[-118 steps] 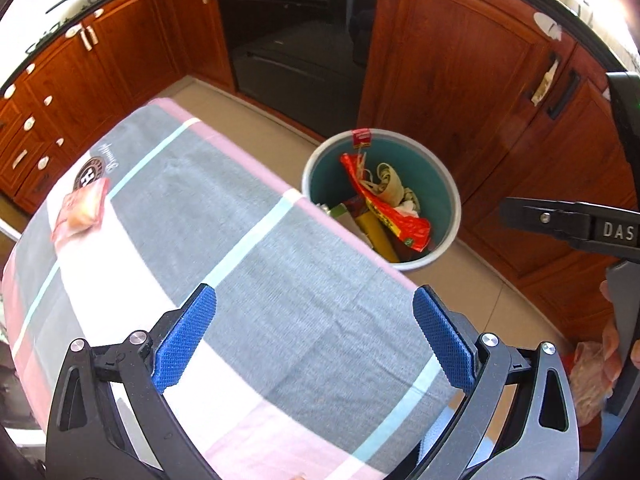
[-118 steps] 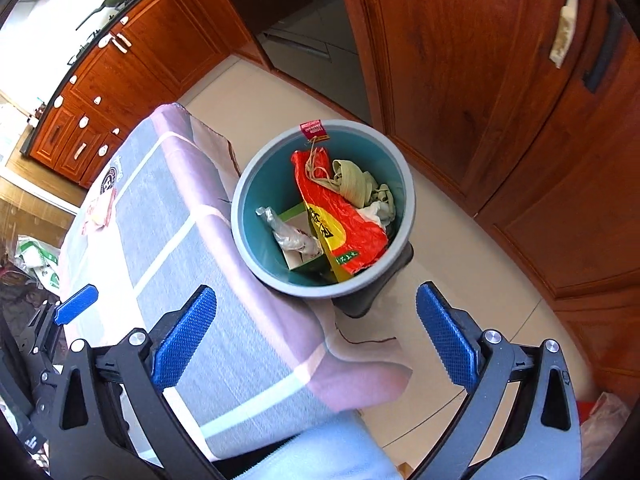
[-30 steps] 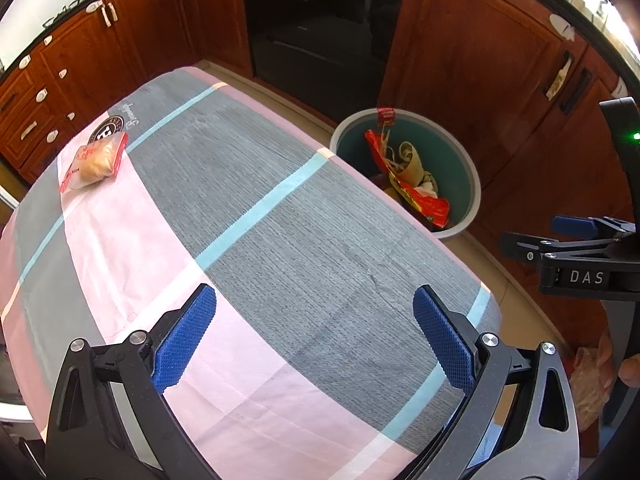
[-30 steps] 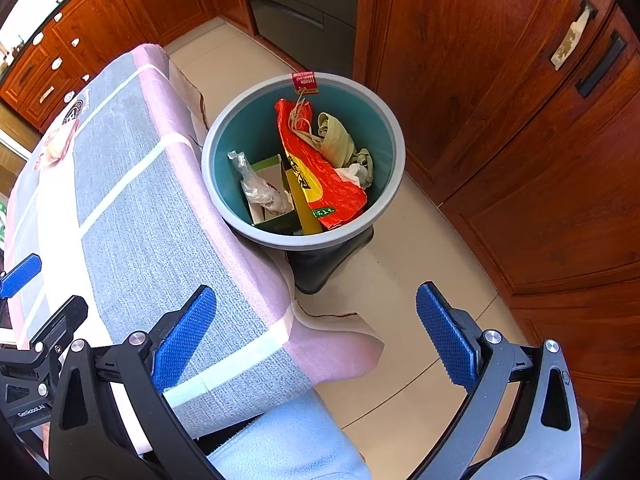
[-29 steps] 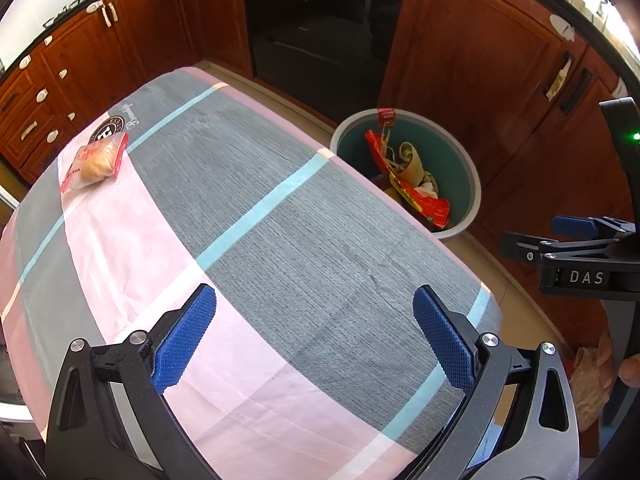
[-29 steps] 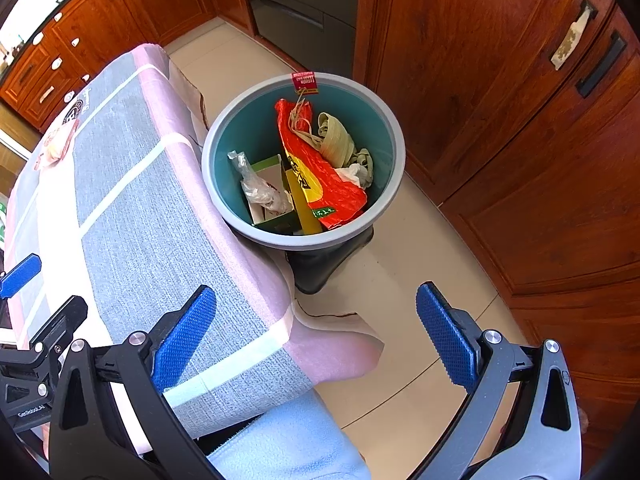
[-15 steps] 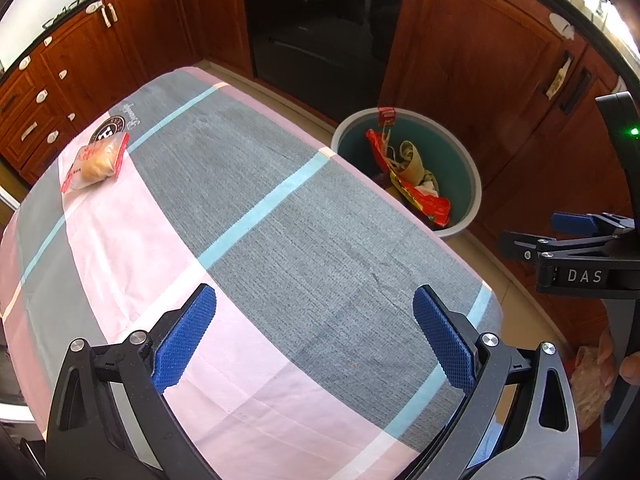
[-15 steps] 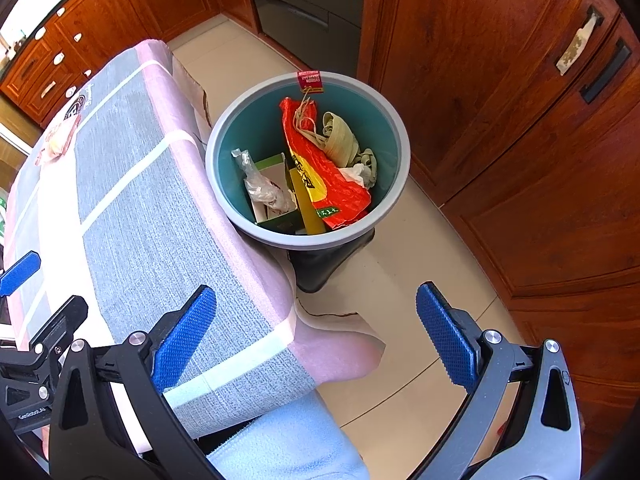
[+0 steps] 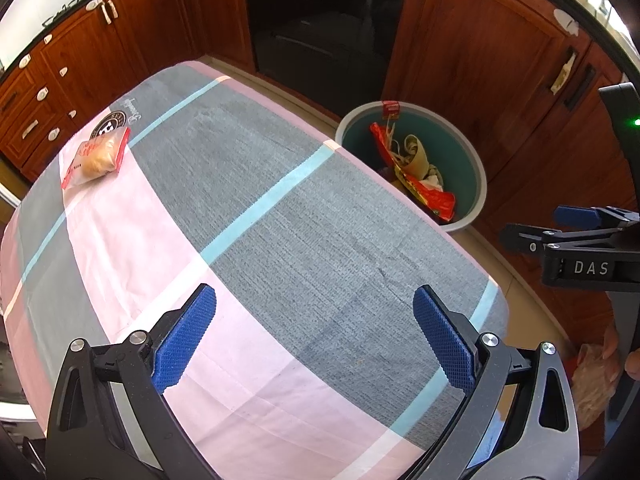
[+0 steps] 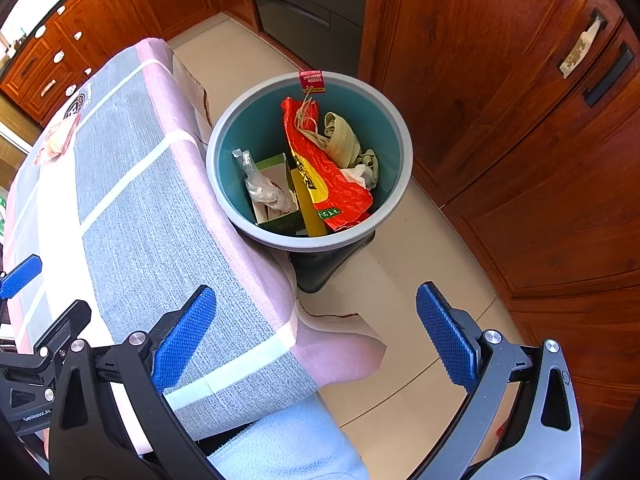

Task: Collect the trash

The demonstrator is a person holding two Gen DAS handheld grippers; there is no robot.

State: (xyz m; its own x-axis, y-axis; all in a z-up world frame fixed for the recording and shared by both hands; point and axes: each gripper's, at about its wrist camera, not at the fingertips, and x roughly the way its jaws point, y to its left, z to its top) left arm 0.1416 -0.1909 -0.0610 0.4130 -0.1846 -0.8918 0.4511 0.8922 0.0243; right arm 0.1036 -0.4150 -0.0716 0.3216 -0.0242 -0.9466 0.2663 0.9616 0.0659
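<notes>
A clear snack packet (image 9: pixel 96 154) with red edges lies at the far left end of the cloth-covered table (image 9: pixel 260 240); it also shows small in the right wrist view (image 10: pixel 60 136). A grey bin (image 9: pixel 476 176) with a teal inside stands on the floor beside the table's right edge, holding a red bag (image 10: pixel 320 168), a crumpled clear wrapper (image 10: pixel 264 188) and other trash. My left gripper (image 9: pixel 314 336) is open and empty above the near part of the table. My right gripper (image 10: pixel 316 340) is open and empty above the table corner, near the bin (image 10: pixel 400 136).
Red-brown wooden cabinets (image 9: pixel 480 52) and a dark oven (image 9: pixel 320 28) ring the tiled floor (image 10: pixel 400 280) beyond the table and bin. The right gripper's body (image 9: pixel 580 252) shows at the right edge of the left wrist view. A plastic bag (image 9: pixel 592 380) lies low at right.
My left gripper has drawn back and up from the bin, so more of the table and the snack packet show. My right gripper has risen a little over the bin. Both stay open.
</notes>
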